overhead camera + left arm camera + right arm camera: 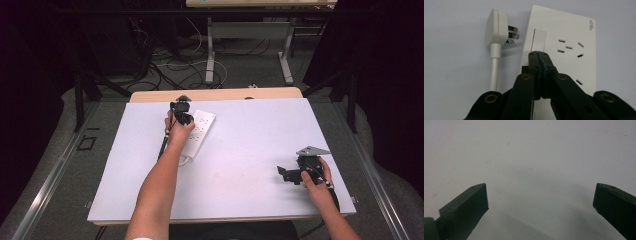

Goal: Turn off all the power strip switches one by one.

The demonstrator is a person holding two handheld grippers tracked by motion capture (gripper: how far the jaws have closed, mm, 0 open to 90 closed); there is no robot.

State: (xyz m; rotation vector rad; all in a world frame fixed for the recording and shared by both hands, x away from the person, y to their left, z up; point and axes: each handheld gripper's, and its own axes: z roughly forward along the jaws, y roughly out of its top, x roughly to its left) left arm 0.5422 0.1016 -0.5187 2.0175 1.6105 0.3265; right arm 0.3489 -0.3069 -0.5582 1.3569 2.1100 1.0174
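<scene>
A white power strip (200,131) lies on the white tabletop left of centre. In the left gripper view the strip (571,37) shows its rocker switch (539,40) and several socket holes. My left gripper (539,53) is shut, with its joined tips just below the switch, over the strip's face. A white three-pin plug (497,31) on its cord (494,72) lies flat beside the strip's left edge, pins toward it. My right gripper (285,173) sits near the table's right front; its jaws stand wide open over bare table (541,195).
The table's bare white surface (260,135) spreads between the two hands. Behind the table, cables (175,70) lie on the floor around another table's legs (210,55). Dark stands (80,100) flank both sides.
</scene>
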